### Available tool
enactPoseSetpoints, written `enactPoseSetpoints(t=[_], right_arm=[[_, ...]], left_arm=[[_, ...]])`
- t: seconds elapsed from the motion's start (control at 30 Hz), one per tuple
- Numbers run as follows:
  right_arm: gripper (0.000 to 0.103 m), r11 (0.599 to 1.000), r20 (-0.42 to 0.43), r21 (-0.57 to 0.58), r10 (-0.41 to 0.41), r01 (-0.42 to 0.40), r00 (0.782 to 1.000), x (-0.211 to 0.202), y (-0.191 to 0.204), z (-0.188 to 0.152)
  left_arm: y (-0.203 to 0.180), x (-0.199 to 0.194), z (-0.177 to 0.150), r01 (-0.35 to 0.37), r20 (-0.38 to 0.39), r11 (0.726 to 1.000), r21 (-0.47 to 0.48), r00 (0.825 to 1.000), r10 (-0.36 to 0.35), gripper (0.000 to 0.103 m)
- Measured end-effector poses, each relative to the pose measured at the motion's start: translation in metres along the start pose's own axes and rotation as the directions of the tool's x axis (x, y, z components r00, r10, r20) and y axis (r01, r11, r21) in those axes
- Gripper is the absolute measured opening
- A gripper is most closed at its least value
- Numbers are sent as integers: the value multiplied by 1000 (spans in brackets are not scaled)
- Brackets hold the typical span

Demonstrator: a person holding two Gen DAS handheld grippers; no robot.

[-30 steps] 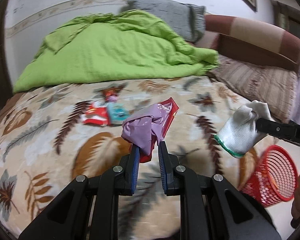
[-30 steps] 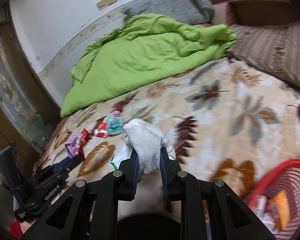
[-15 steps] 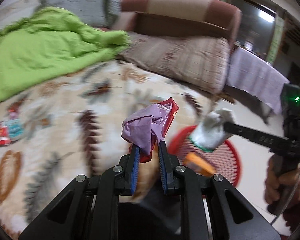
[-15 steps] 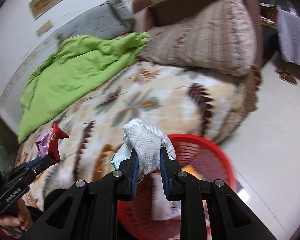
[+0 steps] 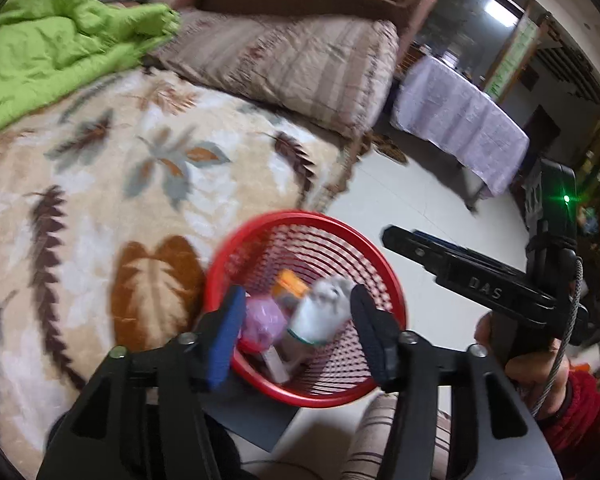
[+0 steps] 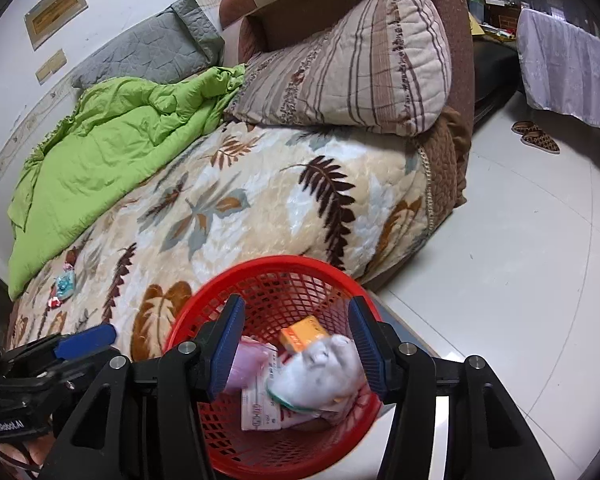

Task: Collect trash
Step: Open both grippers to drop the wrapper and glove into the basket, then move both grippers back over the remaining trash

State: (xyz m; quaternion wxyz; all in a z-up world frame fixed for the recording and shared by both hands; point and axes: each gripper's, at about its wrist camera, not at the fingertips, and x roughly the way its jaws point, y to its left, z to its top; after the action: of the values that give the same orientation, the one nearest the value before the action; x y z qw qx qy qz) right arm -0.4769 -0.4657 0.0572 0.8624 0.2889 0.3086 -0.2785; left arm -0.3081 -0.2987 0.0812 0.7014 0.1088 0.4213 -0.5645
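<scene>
The red mesh basket [image 5: 300,216] [image 6: 268,266] stands on the floor beside the bed, under both grippers. My left gripper [image 5: 298,336] hangs over it with its jaws opening and nothing pressed between the pads. A purple plastic bag [image 5: 260,320] and a white glove [image 5: 320,312], both blurred, are inside the basket below it. My right gripper [image 6: 296,348] is also above the basket, its jaws opening and clear of the white glove [image 6: 320,372] and purple bag [image 6: 248,364]. An orange box [image 6: 302,334] and a white carton [image 6: 260,408] lie in the basket too.
Small wrappers [image 6: 64,284] lie on the leaf-patterned blanket [image 6: 260,208] at the far left. A green quilt [image 6: 112,140] and a striped pillow [image 6: 340,68] sit further back. Slippers [image 6: 536,136] and a cloth-covered table [image 5: 456,120] stand on the tiled floor.
Both grippers swung from over the bed to above the red basket and opened. The purple bag left the left gripper and the white glove left the right; both are now in the basket.
</scene>
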Motion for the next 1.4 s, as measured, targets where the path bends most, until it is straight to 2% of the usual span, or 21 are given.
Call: enactPoseSetpoints(t=[0.07, 0.2, 0.33, 0.43, 0.6, 0.67, 0.7, 0.77, 0.9, 0.97, 1.0, 1.1, 1.17, 1.23, 1.27, 1.4], right_arm=[[58, 1000, -4, -3, 19, -19, 1000, 2, 7, 2], [58, 997, 7, -50, 56, -56, 998, 5, 34, 7], [58, 984, -6, -129, 126, -126, 992, 12, 75, 10], [58, 967, -30, -181, 177, -180, 984, 18, 105, 8], [58, 928, -116, -241, 263, -284, 958, 36, 162, 3], [58, 912, -145, -262, 286, -316, 947, 45, 183, 1], [58, 906, -154, -274, 291, -324, 944, 48, 192, 1], [58, 887, -179, -306, 304, -347, 936, 56, 218, 0], [59, 846, -241, -346, 337, -405, 910, 75, 269, -1], [67, 823, -276, -357, 359, -442, 892, 88, 300, -1], [67, 814, -297, -355, 368, -460, 881, 98, 317, -1], [70, 791, -361, -345, 386, -506, 849, 127, 360, -2], [71, 792, -387, -336, 376, -509, 842, 148, 385, -5], [71, 790, -421, -331, 365, -516, 830, 175, 412, -9], [71, 795, -427, -332, 353, -508, 832, 187, 423, -11], [71, 815, -470, -293, 332, -500, 818, 238, 461, -15]], left_arm=[[9, -12, 1, -48, 28, 999, -18, 998, 48, 64], [37, -40, -1, -166, 75, 982, -87, 982, 173, 66], [77, -75, -9, -280, 100, 941, -190, 948, 302, 66], [111, -99, -18, -349, 87, 901, -259, 920, 382, 66], [169, -141, -38, -385, 86, 835, -393, 889, 451, 66], [191, -156, -47, -417, 72, 797, -436, 867, 493, 66], [205, -165, -52, -448, 61, 770, -454, 847, 529, 66], [224, -179, -61, -458, 64, 746, -484, 831, 552, 66], [269, -198, -79, -500, 35, 662, -558, 783, 621, 66], [289, -203, -87, -505, 25, 631, -589, 769, 638, 66], [299, -204, -92, -510, 17, 614, -602, 761, 649, 66], [318, -207, -101, -524, 6, 582, -621, 740, 672, 66], [331, -209, -107, -534, -6, 559, -635, 727, 687, 66], [341, -211, -113, -533, -4, 548, -645, 719, 695, 66], [344, -213, -116, -537, -8, 541, -647, 715, 699, 66], [358, -221, -125, -527, -7, 527, -667, 712, 703, 66]])
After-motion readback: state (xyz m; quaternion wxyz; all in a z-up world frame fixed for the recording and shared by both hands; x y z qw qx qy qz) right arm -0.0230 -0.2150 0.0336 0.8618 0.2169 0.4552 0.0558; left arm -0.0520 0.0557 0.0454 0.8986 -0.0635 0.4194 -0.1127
